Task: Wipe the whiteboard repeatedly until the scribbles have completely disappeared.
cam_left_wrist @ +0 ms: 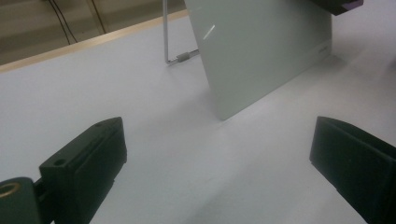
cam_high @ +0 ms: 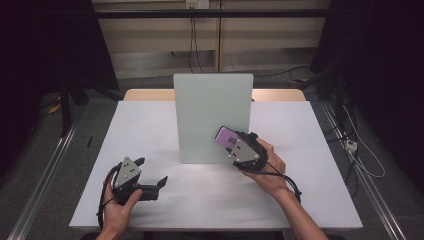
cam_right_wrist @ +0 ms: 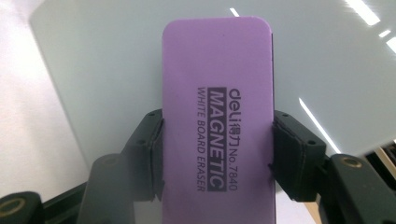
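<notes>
Between the right gripper's (cam_right_wrist: 217,154) jaws sits a purple eraser (cam_right_wrist: 218,121), clamped on its two long sides; jaws closed on it. Print on its face reads "deli MAGNETIC WHITE BOARD ERASER No.7840". Most of the eraser sticks out past the jaw tips, toward the board (cam_right_wrist: 116,56). Board is right behind the eraser and fills the background of the right gripper view; contact between the two can't be told. High view: right gripper (cam_high: 235,142) is held by the right hand (cam_high: 267,167) at the board's (cam_high: 212,117) lower right part, eraser (cam_high: 227,136) tilted up and left off the gripper's tip, over the board face. Grey plate on top of the gripper, cable trailing back along the hand.

Left gripper (cam_high: 152,172) is low over the white table (cam_high: 150,130), held by the left hand (cam_high: 120,202), jaws spread wide with nothing between. Left gripper view: only bare table (cam_left_wrist: 116,107) between the jaws (cam_left_wrist: 219,156). Board (cam_left_wrist: 261,51) stands ahead and to the right of this gripper, well apart, leaning on a wire stand (cam_left_wrist: 175,51). Eraser corner (cam_left_wrist: 341,4) shows at the top right edge, far ahead of the left gripper.
</notes>
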The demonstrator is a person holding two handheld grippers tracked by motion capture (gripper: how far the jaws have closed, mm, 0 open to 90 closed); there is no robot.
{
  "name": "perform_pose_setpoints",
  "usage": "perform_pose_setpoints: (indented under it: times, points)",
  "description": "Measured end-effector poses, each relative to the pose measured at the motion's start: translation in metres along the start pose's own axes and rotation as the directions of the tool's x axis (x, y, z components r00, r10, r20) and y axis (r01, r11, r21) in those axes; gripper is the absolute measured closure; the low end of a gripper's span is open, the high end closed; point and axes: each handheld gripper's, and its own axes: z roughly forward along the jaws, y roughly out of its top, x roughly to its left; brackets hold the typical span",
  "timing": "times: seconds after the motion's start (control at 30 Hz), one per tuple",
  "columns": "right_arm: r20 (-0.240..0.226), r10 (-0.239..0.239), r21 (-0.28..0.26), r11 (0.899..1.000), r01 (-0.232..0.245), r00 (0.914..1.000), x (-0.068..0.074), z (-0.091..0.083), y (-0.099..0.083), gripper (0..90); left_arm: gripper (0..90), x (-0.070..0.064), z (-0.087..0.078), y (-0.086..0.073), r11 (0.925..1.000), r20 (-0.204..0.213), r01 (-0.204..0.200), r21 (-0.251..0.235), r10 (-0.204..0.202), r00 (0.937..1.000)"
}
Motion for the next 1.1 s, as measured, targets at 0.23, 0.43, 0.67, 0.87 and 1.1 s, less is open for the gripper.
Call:
perform_pose_setpoints:
  times: [0.23,0.43,0.67,0.87,1.1]
  points:
    - [0.024,0.021,0.002,1.0,-0.021,0.9995,-0.002,-0.001,0.001,42.1,3.7,0.001,0.0,0.0,1.0,0.002,-0.001,0.002,0.001,1.0]
    - [-0.002,0.016,0.008,1.0,-0.016,0.9999,0.004,0.001,0.001,42.1,3.7,0.0,0.001,0.0,1.0,0.003,-0.001,0.003,0.001,1.0]
    - [-0.048,0.019,0.017,1.0,-0.018,0.9987,0.014,0.006,0.003,42.1,3.8,0.001,0.001,0.0,1.0,0.001,0.002,0.0,-0.002,1.0]
    - [-0.07,0.034,0.015,0.999,-0.033,0.997,0.015,0.007,0.003,42.1,3.7,0.002,0.0,0.0,1.0,-0.001,0.001,0.002,-0.001,1.0]
    - [-0.12,0.076,-0.007,0.997,-0.078,0.9898,0.011,0.004,0.001,42.1,3.8,0.004,-0.001,0.0,0.9999,-0.006,0.012,-0.001,-0.012,0.9999]
